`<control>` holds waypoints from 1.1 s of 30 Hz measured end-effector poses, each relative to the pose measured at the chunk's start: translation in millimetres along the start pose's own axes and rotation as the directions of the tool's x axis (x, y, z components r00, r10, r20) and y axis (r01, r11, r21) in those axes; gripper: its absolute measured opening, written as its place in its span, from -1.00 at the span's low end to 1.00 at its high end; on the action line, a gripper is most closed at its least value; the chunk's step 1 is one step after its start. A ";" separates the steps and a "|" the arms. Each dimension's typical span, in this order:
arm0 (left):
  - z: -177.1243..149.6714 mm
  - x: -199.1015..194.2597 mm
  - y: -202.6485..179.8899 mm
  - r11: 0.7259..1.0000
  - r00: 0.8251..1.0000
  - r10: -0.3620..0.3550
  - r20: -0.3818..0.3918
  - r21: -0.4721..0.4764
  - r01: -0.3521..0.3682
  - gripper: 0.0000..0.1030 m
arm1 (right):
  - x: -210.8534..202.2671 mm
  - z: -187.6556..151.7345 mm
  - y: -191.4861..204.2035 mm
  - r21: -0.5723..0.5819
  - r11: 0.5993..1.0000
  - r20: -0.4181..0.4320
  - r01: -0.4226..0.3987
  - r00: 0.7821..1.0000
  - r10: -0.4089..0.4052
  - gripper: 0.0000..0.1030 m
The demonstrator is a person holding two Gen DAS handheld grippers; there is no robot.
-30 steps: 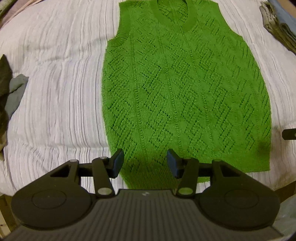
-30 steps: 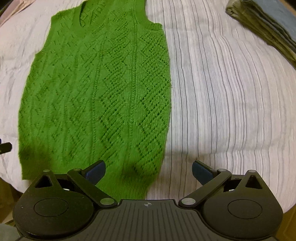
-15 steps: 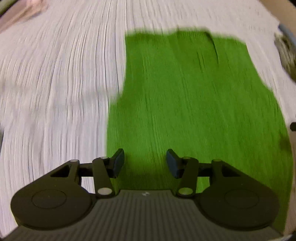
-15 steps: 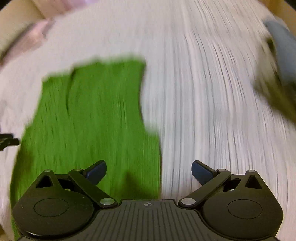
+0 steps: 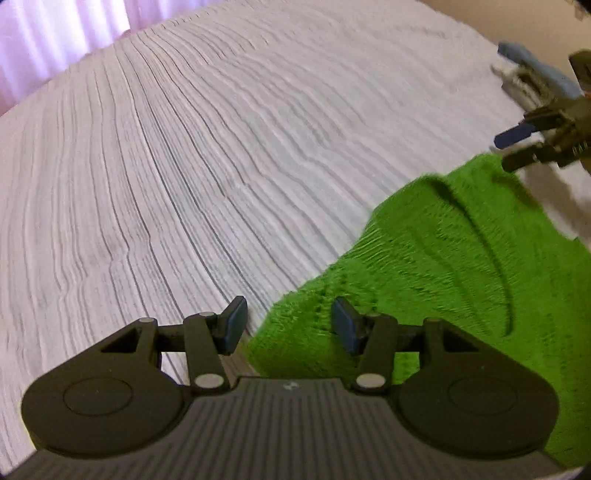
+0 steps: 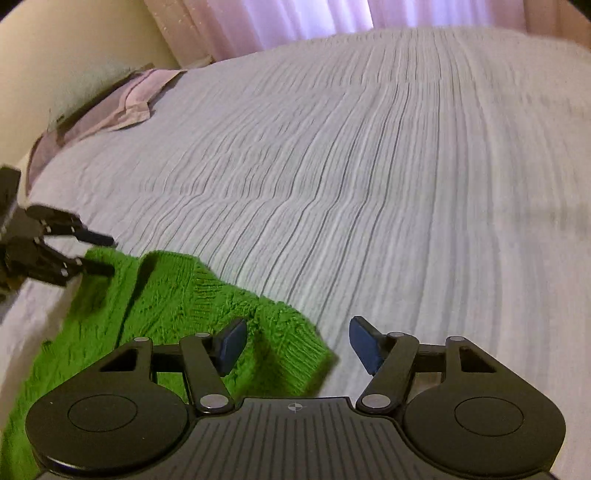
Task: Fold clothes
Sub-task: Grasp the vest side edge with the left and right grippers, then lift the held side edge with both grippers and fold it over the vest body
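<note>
Green knitted vest (image 5: pixel 454 266) lies flat on the bed cover (image 5: pixel 184 184), a white cloth with thin grey lines. The top end of the vest, with its shoulder straps and neck hole, is the part that shows. Both grippers tip down toward it, one at each shoulder.

From the left wrist camera, the left gripper (image 5: pixel 290 325) points down at the left shoulder edge of the vest. Its two fingers are apart. One pad is over the white cover just beside the vest, and the other pad (image 5: pixel 345 328) is over the green knit. The edge of the vest sits between them, but the pads are not pressing on it. This gripper holds nothing.

From the right wrist camera, the right gripper (image 6: pixel 297 345) points down at the other shoulder strap. Its fingers are closing. The ribbed strap corner of the vest (image 6: pixel 295 343) lies between them, but the pads do not squeeze it yet. One pad is over the green knit and the other pad (image 6: pixel 364 345) is over the white cover.

Each camera sees the other gripper at the side of its picture, low over the far shoulder of the vest. Pink curtains (image 6: pixel 295 18) hang behind the bed. A pale purple pillow (image 6: pixel 107 107) rests at the far left corner. A small pile of folded clothes (image 5: pixel 535 77), blurry, sits at the far right.
</note>
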State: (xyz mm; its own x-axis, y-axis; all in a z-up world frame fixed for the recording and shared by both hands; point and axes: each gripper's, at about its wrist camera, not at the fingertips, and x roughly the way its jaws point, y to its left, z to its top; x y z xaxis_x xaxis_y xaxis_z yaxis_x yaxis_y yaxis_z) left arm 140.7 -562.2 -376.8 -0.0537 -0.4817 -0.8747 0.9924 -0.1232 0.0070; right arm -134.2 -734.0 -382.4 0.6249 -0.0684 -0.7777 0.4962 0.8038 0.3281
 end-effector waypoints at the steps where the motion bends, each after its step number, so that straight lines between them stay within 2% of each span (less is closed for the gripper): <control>1: -2.4 5.7 2.3 1.000 1.000 -0.014 -0.002 -0.008 0.014 -0.09 | 3.7 -1.7 -1.7 0.007 1.000 -0.003 -0.006 1.000 0.006 0.16; 2: -5.0 10.9 4.6 0.999 1.000 -0.028 -0.002 -0.017 0.028 -0.10 | 7.3 -3.3 -3.4 0.015 1.000 -0.007 -0.012 1.000 0.013 -0.13; 3: -7.7 13.5 7.0 0.999 0.999 -0.043 0.003 -0.031 0.043 -0.11 | 8.0 -4.9 -5.4 0.023 0.999 -0.015 -0.026 1.000 0.026 -0.78; 4: -10.4 14.1 8.9 0.997 0.998 -0.060 0.013 -0.047 0.060 -0.28 | 0.7 -5.6 -4.0 0.023 0.999 0.004 -0.035 0.999 0.035 -0.83; 5: -12.8 12.9 10.1 0.995 0.997 -0.078 0.028 -0.061 0.080 -0.63 | -6.7 -6.4 -2.7 0.022 0.999 0.023 -0.044 0.999 0.044 -0.83; 6: -15.0 11.2 11.3 0.992 0.995 -0.094 0.043 -0.075 0.097 -0.83 | -14.1 -7.2 -1.4 0.022 0.998 0.042 -0.053 0.998 0.052 -0.84; 8: -18.7 -1.8 11.5 0.989 0.991 -0.101 0.090 -0.098 0.109 -0.86 | -35.9 -10.6 5.0 0.015 0.997 0.097 -0.072 0.993 0.070 -0.85; 11: -29.9 -41.5 4.1 0.984 0.974 -0.107 0.198 -0.119 0.132 -0.87 | -95.4 -30.2 25.6 -0.023 0.995 0.203 -0.093 0.975 0.096 -0.85; 14: -61.9 -107.8 -17.6 0.973 0.937 -0.126 0.325 -0.144 0.181 -0.87 | -164.8 -75.1 56.1 -0.067 0.993 0.271 -0.102 0.955 0.116 -0.85; 16: -95.7 -151.5 -46.6 0.970 0.923 -0.131 0.363 -0.144 0.195 -0.87 | -204.6 -118.4 79.3 -0.081 0.993 0.262 -0.088 0.959 0.107 -0.85; 17: -115.0 -171.6 -63.3 0.969 0.919 -0.135 0.370 -0.144 0.200 -0.87 | -219.0 -145.1 94.3 -0.104 0.992 0.223 -0.072 0.970 0.094 -0.85; 18: -136.7 -186.5 -83.3 0.968 0.925 -0.139 0.354 -0.147 0.202 -0.86 | -232.7 -171.8 109.3 -0.127 0.990 0.182 -0.056 0.980 0.079 -0.85; 20: -177.7 -206.6 -121.7 0.961 0.943 -0.146 0.299 -0.183 0.207 -0.80 | -234.2 -219.0 135.3 -0.146 0.989 0.026 -0.020 0.999 0.024 -0.83; 21: -199.2 -209.7 -141.0 0.953 0.958 -0.147 0.247 -0.224 0.204 -0.77 | -234.9 -242.5 147.9 -0.155 0.988 -0.050 -0.003 0.999 -0.005 -0.58; 22: -219.5 -210.6 -157.9 0.942 0.971 -0.146 0.188 -0.274 0.195 -0.72 | -235.5 -263.0 153.0 -0.099 0.995 -0.090 0.025 0.995 -0.034 -0.09; 23: -239.7 -211.0 -172.1 0.924 0.980 -0.145 0.136 -0.336 0.183 -0.72 | -236.2 -283.2 157.9 -0.043 0.998 -0.128 0.055 0.990 -0.060 0.08; 24: -258.7 -211.6 -185.2 0.901 0.985 -0.147 0.090 -0.398 0.171 -0.69 | -240.5 -296.5 158.5 0.043 0.997 -0.116 0.066 0.991 -0.061 0.22; 26: -285.2 -213.5 -200.8 0.835 0.984 -0.162 0.068 -0.522 0.173 -0.69 | -248.4 -316.8 158.1 0.231 0.969 -0.081 0.081 0.995 -0.064 0.22; 27: -290.1 -214.3 -202.4 0.808 0.983 -0.161 0.086 -0.560 0.181 -0.66 | -250.4 -323.7 155.8 0.337 0.938 -0.052 0.082 0.996 -0.068 0.22; 30: -299.0 -213.2 -205.7 0.722 0.976 -0.161 0.149 -0.656 0.219 -0.52 | -254.3 -344.8 147.0 0.617 0.787 0.083 -0.003 0.995 -0.061 0.22; 32: -304.8 -206.7 -195.4 0.662 0.963 -0.184 0.198 -0.699 0.270 -0.47 | -251.5 -357.8 144.6 0.729 0.678 0.182 -0.101 0.982 -0.050 0.22; 33: -306.9 -201.3 -191.0 0.638 0.958 -0.193 0.210 -0.715 0.286 -0.47 | -251.8 -363.5 142.5 0.758 0.638 0.219 -0.138 0.974 -0.050 0.22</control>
State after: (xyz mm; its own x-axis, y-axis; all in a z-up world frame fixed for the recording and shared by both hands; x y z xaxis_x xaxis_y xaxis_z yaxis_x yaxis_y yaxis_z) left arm -3.9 -175.4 -350.8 -0.2666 -0.6204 -0.7376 0.6976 0.4039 -0.5918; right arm -439.9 -387.4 -334.8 0.7163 -0.2366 -0.6564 0.6870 0.0745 0.7228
